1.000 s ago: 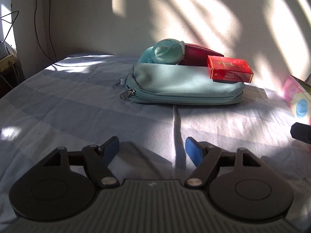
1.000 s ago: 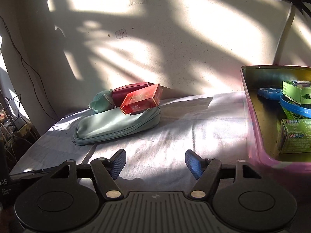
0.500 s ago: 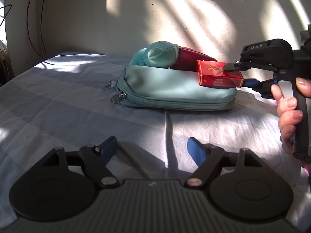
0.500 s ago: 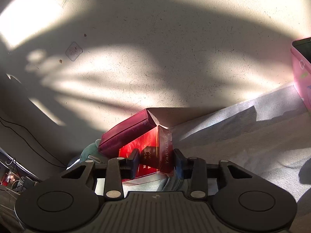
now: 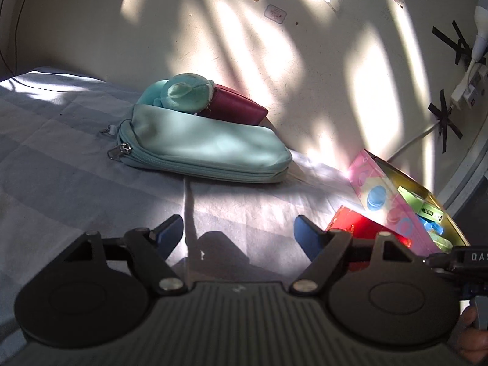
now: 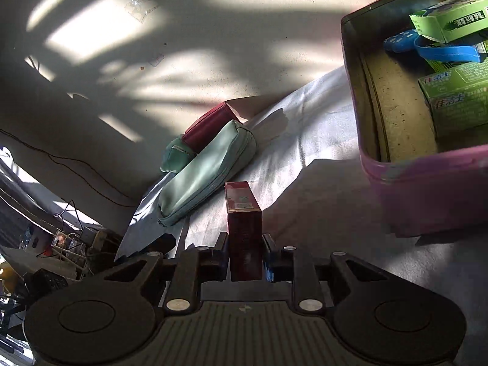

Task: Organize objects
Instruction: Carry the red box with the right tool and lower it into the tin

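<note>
My right gripper (image 6: 245, 244) grips a red box (image 6: 242, 210) between its pads, jaws still closing on it, held above the sheet left of the pink tin (image 6: 427, 164). In the left wrist view the red box (image 5: 366, 228) hangs close beside the pink tin (image 5: 381, 189). My left gripper (image 5: 238, 224) stands open over the striped sheet with nothing between its fingers. A teal zip pouch (image 5: 201, 149) lies by the wall, with a teal plush (image 5: 186, 91) and a maroon wallet (image 5: 235, 108) behind it.
The tin holds green boxes (image 6: 454, 100) and blue items (image 6: 442, 50). The wall runs right behind the pouch. Cables and clutter (image 6: 61, 244) sit past the bed's left edge. A taped cord and plug (image 5: 463, 88) hang on the wall at right.
The right gripper closed on the red box, lifted it off the teal pouch and carried it across to the pink tin. The left view swung to the right.
</note>
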Available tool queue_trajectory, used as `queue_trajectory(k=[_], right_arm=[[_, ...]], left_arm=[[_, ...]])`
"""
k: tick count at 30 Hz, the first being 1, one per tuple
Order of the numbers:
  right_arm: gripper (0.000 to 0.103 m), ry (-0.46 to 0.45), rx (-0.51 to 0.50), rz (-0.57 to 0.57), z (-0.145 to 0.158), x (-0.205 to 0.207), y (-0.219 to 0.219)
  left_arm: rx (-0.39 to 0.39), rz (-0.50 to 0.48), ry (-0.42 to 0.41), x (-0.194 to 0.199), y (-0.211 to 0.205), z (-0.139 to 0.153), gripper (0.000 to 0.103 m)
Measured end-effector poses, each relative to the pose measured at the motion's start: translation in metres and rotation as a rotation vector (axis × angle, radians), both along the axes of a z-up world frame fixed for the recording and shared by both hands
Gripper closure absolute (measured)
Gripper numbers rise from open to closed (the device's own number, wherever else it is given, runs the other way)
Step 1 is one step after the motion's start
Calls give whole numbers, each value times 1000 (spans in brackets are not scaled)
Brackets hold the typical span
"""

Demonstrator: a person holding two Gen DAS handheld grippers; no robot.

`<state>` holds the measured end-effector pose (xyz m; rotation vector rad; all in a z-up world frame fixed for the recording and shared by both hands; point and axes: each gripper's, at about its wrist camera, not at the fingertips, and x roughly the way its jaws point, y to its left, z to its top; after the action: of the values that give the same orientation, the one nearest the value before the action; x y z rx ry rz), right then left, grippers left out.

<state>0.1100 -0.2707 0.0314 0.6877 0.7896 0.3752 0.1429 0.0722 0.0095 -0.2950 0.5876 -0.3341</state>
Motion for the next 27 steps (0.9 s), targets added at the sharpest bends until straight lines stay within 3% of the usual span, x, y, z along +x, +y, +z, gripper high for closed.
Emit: queue_trajectory(k=[1, 3, 5, 8, 10, 15, 18, 21, 24, 27], right_arm=[[82, 1, -19, 4, -1, -13, -3], [69, -12, -115, 0, -1, -36, -5], [54, -60, -274, -20, 2, -57, -2], [41, -186, -543, -2, 9, -79, 18], [36, -251, -647, 37, 9, -86, 30], [36, -304, -728, 120, 3, -75, 50], [41, -310, -761, 145, -9, -65, 57], [52, -314, -711, 125, -9, -62, 47], [53, -345, -698, 114, -7, -69, 43], [52, -457, -744, 65, 4, -84, 42]], left_arm=[[4, -42, -15, -4, -7, 1, 22], [1, -116, -23, -9, -18, 2, 22], [5, -196, -21, -15, -34, 2, 22], [59, -281, -40, -22, -61, 6, 23], [93, -328, -41, -22, -78, 7, 23], [137, -399, 12, -11, -112, -2, 24], [113, -423, 72, -10, -120, -12, 31], [111, -417, 64, -19, -121, -10, 39], [92, -392, 61, -27, -119, -2, 44], [72, -395, 7, -33, -123, 19, 45]])
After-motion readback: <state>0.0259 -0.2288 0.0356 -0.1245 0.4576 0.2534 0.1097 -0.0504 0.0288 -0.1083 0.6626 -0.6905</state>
